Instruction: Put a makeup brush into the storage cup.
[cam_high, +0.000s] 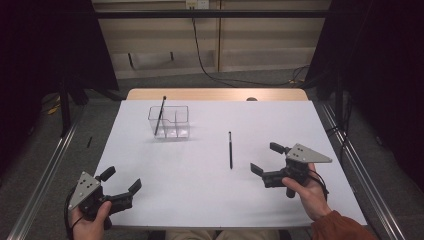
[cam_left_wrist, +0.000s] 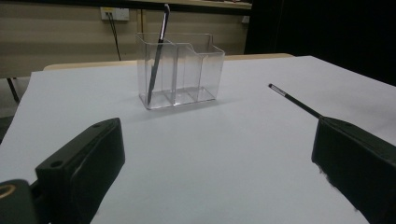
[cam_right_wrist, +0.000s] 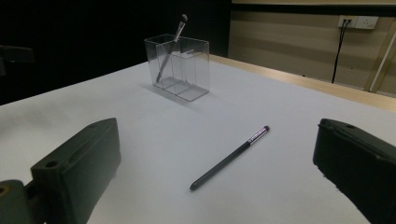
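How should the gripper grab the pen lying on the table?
Probably at the middle of the pen, coming straight down from above with the jaws across its thin barrel. It lies flat on the white table, so nothing can get under it. The right gripper is nearest, jaws wide open; the pen lies between them in the right gripper view.

I count two pens, one (cam_high: 230, 149) lying flat mid-tabletop and one (cam_high: 160, 116) standing in the single clear organizer (cam_high: 170, 122) toward the far-left corner, plus my two grippers.
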